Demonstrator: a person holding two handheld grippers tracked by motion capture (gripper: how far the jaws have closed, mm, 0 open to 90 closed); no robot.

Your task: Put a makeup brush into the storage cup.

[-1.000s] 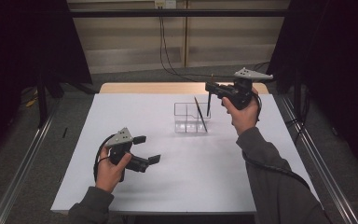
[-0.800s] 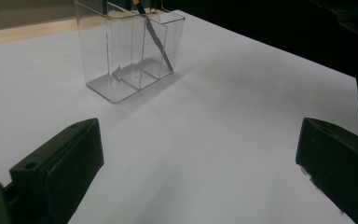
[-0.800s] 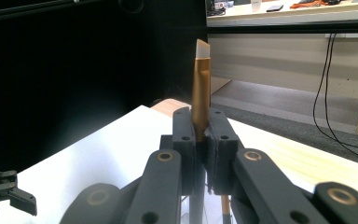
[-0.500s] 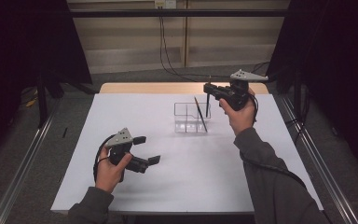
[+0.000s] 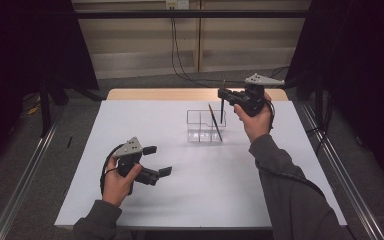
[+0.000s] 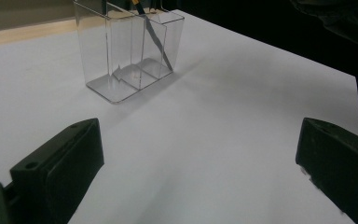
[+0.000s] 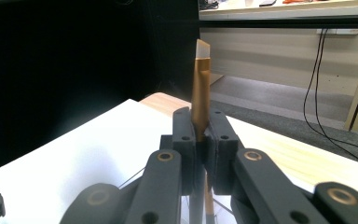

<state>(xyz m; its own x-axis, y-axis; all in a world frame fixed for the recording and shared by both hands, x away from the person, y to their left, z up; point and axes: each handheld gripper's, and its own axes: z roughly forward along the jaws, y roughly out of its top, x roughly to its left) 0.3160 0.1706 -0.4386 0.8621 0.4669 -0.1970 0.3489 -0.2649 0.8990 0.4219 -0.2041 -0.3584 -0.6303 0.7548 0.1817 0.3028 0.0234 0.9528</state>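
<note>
Pencil-like stick point(image 7: 200, 93), bronze-brown with a pale slanted tip, stands clamped upright between the fingers point(image 7: 182, 140) of our right gripper point(image 5: 226, 95); in the high view its dark lower end hangs below the fingers, just over the clear organizer point(image 5: 205, 126) that sits beneath them on the white counter point(image 5: 180, 200). We judge the stick to be light, stiff and smooth, so it may slide or pivot under a loose pinch; holding it near mid-length, as here, looks right to us, since that leaves the lower end free to drop into a compartment. A second dark stick point(image 5: 214, 122) already leans tilted inside the organizer, below and beside our right fingers. The organizer itself seems thin-walled hard plastic, light enough to tip or skid if the stick knocks a wall, so we would lower it gently. Our left gripper point(image 5: 157, 161) rests low over the counter with its fingers point(image 6: 60, 168) spread wide apart and nothing between them; the organizer stands well ahead of them. We can read no brand, label or writing on the stick, the organizer or the grippers.
</note>
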